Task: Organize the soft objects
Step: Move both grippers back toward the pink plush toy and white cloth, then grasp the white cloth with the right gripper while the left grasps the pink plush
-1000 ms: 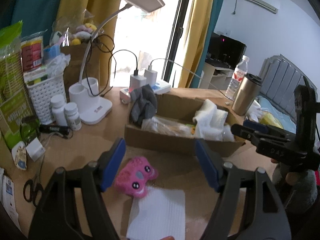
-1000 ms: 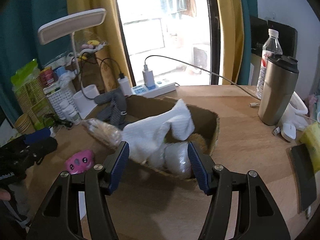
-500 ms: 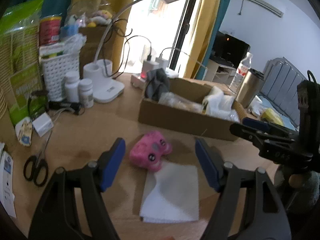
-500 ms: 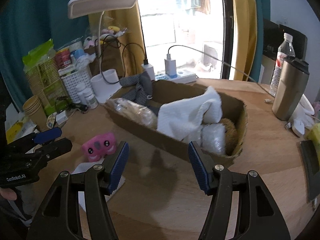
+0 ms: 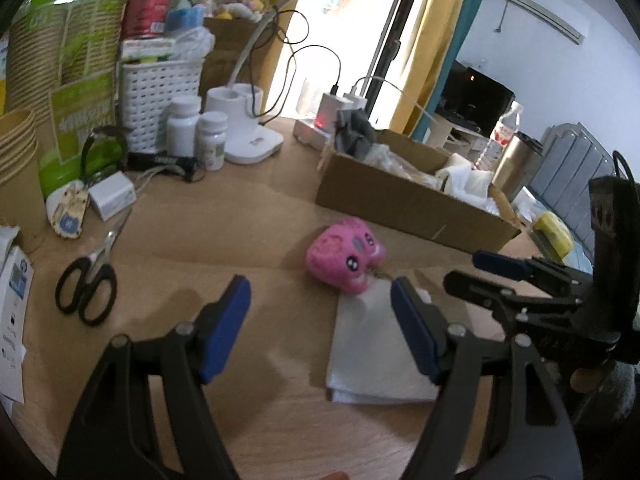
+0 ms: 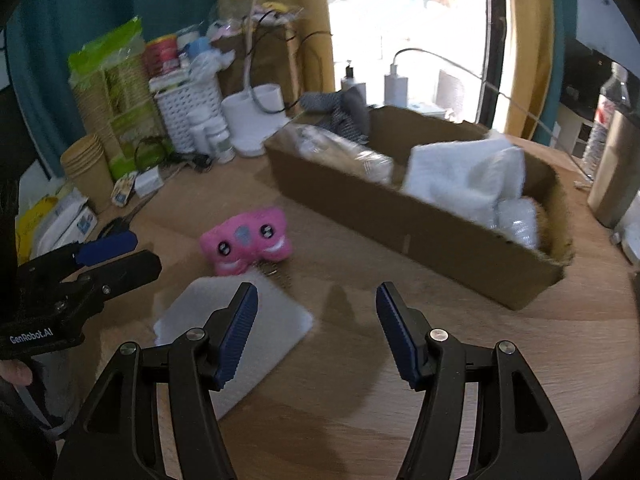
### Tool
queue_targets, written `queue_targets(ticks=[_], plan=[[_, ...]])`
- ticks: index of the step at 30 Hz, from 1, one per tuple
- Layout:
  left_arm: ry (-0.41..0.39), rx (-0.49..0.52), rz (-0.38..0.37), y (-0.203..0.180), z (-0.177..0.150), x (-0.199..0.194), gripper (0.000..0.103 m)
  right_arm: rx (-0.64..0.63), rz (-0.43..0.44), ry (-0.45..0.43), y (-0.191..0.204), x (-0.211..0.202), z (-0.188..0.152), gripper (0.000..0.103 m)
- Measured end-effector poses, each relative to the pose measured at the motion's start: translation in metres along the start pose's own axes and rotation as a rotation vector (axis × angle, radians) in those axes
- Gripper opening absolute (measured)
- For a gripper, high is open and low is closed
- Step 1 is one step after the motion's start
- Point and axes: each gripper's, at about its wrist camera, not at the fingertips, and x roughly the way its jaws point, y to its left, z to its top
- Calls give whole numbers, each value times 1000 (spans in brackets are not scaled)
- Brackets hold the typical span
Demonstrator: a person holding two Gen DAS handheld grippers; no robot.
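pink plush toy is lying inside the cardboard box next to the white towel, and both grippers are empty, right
Not quite. The pink plush toy lies on the table outside the cardboard box, at the edge of a flat white cloth, as the right wrist view shows. The left gripper and right gripper are indeed empty.

- Looks like a lived-in bedroom or home desk: yellow curtains (image 6: pixel 524 40) over a bright window, an air conditioner (image 5: pixel 548 16) up on the wall.
- The wooden table (image 5: pixel 260 216) is cluttered with pill bottles (image 5: pixel 182 124), scissors (image 5: pixel 90 280), and a stack of paper cups (image 6: pixel 86 164).
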Motion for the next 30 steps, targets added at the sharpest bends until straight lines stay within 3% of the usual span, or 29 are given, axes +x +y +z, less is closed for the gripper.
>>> queue_targets(ticks=[5, 8, 11, 17, 25, 30], plan=[[2, -39, 9, 16, -7, -4, 74, -47, 37, 44, 21, 15, -4, 66], [8, -56, 21, 24, -10, -5, 74, -84, 65, 82, 35, 26, -8, 74], [17, -61, 40, 29, -14, -5, 74, -104, 76, 101, 43, 31, -10, 74], [16, -74, 37, 36, -18, -9, 74, -202, 39, 132, 61, 41, -17, 81], [22, -74, 39, 37, -18, -8, 74, -214, 59, 121, 56, 39, -18, 81], [31, -69, 47, 34, -18, -5, 74, -226, 73, 117, 53, 36, -20, 74]])
